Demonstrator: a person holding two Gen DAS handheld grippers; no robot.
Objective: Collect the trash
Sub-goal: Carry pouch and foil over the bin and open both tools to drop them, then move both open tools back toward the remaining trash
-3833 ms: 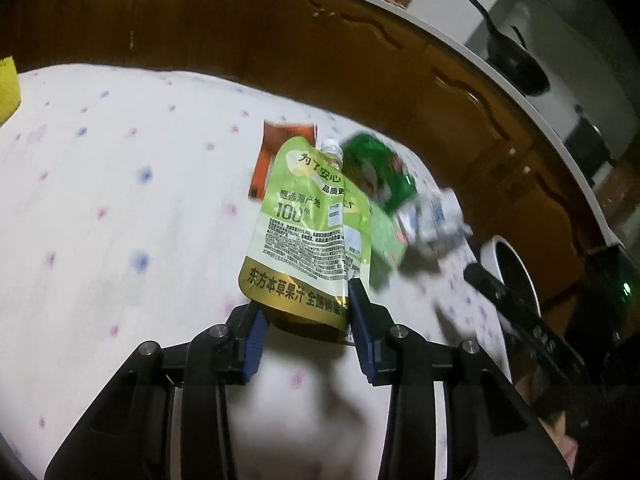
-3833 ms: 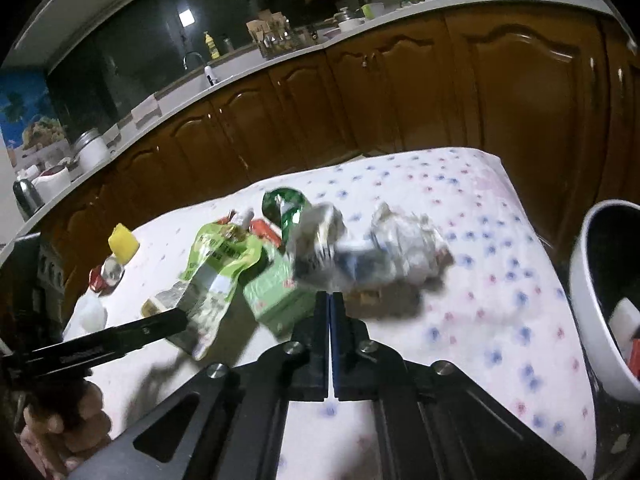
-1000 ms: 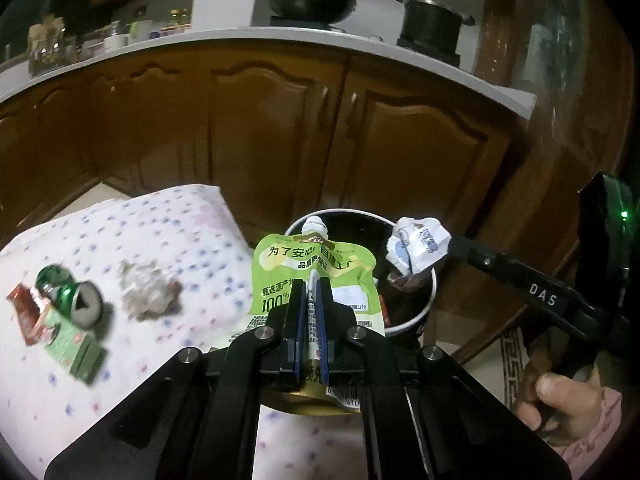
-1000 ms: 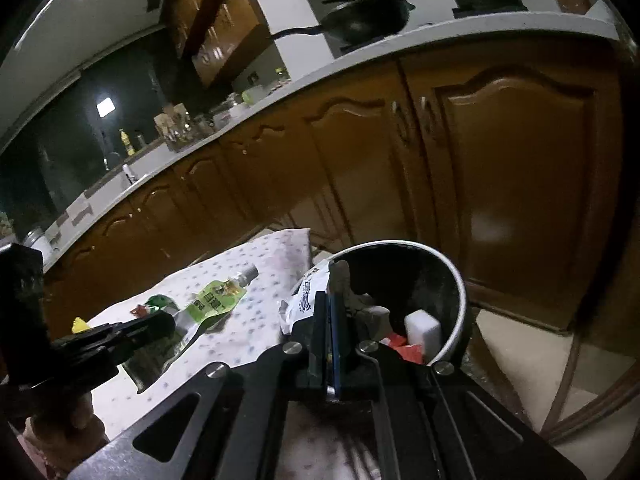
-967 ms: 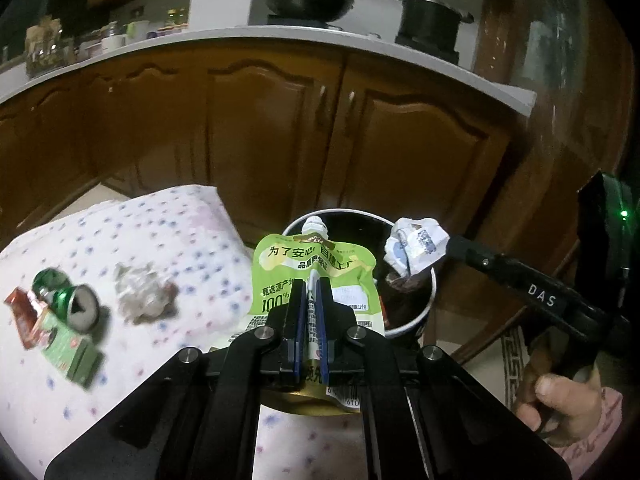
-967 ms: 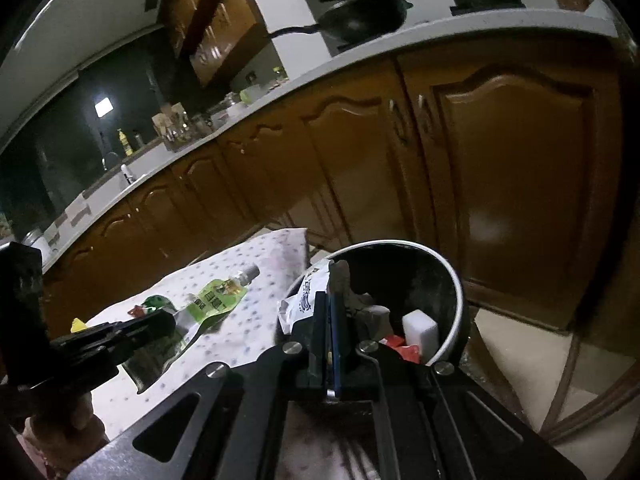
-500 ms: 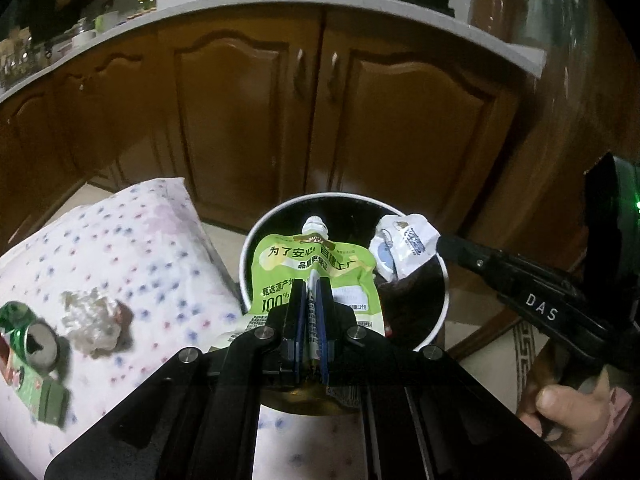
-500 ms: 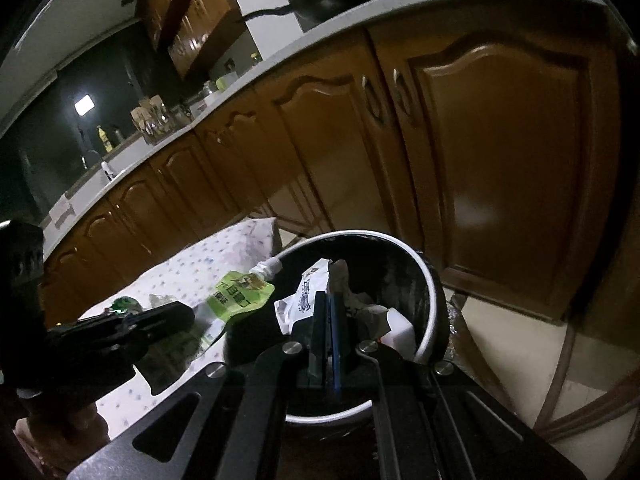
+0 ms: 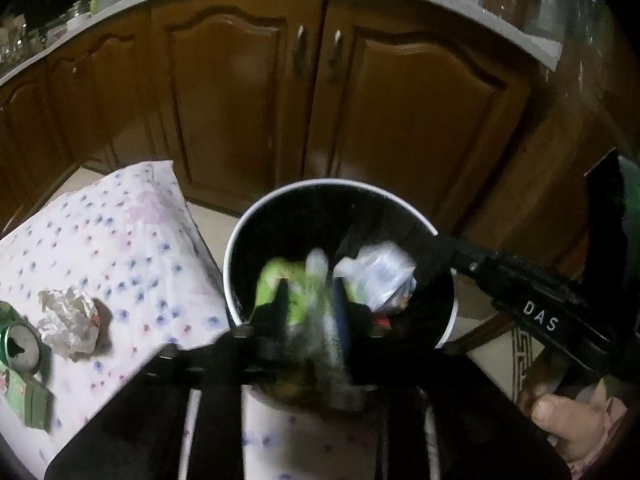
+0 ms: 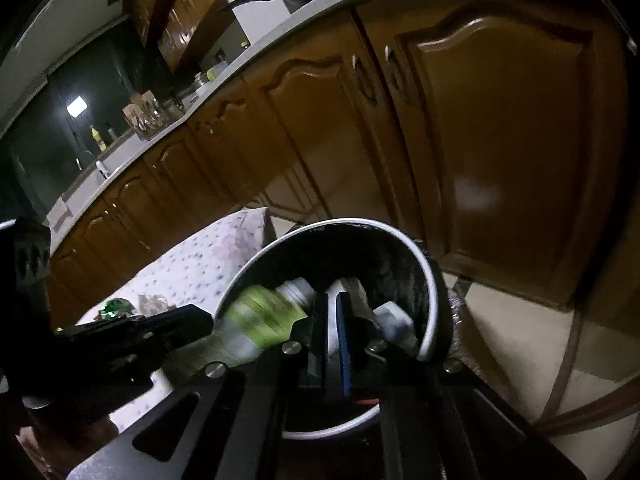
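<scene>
Your left gripper (image 9: 310,300) and right gripper (image 10: 331,330) stand parted over the white-rimmed black bin (image 9: 240,232); next pinch the light, crushable crumpled clear plastic wrapper (image 9: 68,320) left of your left gripper across its bulk.

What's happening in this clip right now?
A person with a gripper in each hand is dumping table trash into the bin. The left gripper has opened, and the green juice pouch blurs over the bin mouth. The right gripper is slightly parted beside a crumpled white wrapper. A paper wad and crushed can remain on the tablecloth.
</scene>
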